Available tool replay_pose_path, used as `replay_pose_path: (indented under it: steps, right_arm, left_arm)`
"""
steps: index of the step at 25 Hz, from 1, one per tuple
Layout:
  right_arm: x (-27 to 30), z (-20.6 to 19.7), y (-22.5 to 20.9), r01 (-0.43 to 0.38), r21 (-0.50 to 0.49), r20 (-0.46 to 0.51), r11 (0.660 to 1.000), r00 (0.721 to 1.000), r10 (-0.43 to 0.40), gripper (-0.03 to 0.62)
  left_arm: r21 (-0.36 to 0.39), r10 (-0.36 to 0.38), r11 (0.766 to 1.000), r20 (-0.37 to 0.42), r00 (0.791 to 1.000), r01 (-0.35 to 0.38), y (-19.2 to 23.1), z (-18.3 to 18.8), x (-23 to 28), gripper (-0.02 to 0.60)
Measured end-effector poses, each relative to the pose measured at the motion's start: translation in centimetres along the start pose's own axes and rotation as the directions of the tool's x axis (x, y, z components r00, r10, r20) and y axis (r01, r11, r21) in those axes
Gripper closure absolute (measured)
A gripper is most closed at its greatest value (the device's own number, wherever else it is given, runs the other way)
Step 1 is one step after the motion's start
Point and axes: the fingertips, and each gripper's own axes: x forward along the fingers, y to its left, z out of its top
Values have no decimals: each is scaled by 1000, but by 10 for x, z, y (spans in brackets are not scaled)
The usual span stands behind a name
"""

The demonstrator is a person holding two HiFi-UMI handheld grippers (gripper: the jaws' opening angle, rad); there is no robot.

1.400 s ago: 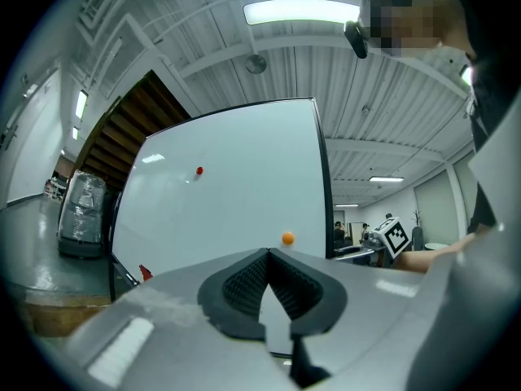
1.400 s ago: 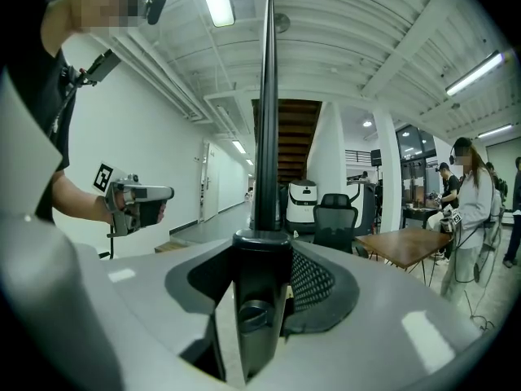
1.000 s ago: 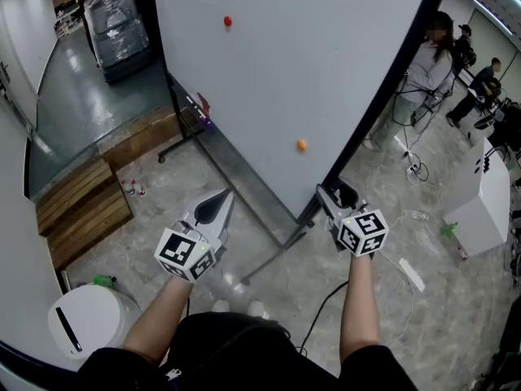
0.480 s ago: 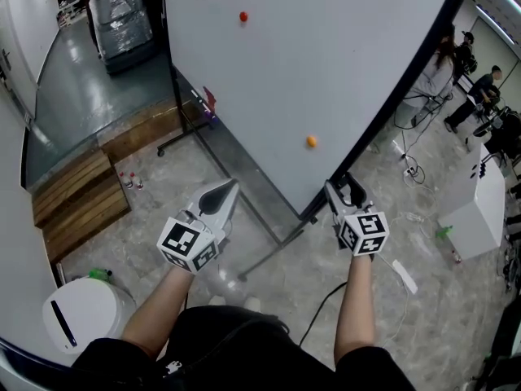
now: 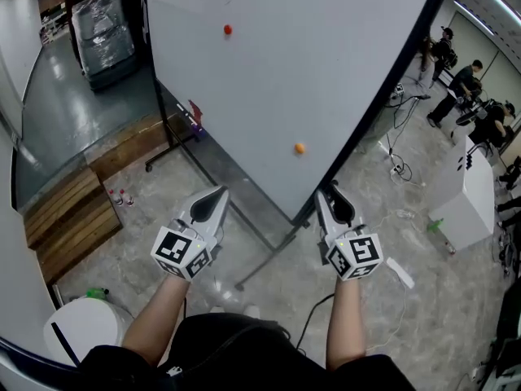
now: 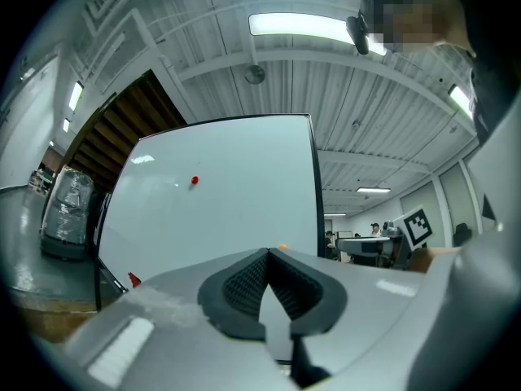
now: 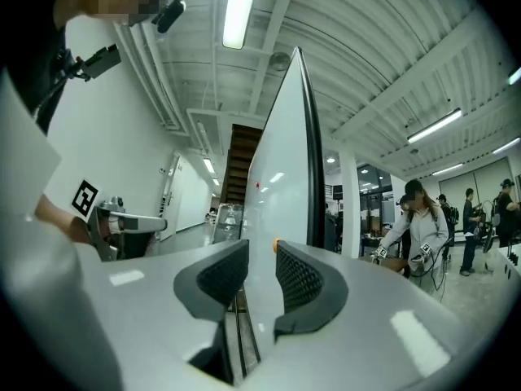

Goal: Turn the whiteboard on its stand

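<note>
Forward, both forearms (image 5: 156, 322) outstretched toward whiteboard (image 5: 285, 72).

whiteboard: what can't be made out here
- Back of the board: faces away in every view.
- Pivot of the stand: head view, hidden behind the board.
- Red dot, orange dot: too small to tell magnets from marks.
- Red thing by the board's lower edge: head view, too small to name.

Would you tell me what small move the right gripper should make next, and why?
Probably close the right gripper on the whiteboard's black edge: its jaws have just been closing, the edge lines up with their gap, but the pads seem not to press it yet.
</note>
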Motion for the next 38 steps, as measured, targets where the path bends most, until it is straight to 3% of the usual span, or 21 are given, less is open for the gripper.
replay_pose_path:
  steps: [4,16,38]
  right_arm:
    - [8,1,30,-37,37,5,999,999,37,537]
    - [15,-9,107,-126,137,14,982,992,125,585]
    - [2,-16,98,-103,116,-15,988,994,105,586]
  left_arm:
    - [-3,-14,1000,-3,1000,14,4,3,4,578]
    - [-3,-39,999,-4,999,39,-14,4,-10,578]
    - [3,-53,999,-2,999,53,-33,3,-6,578]
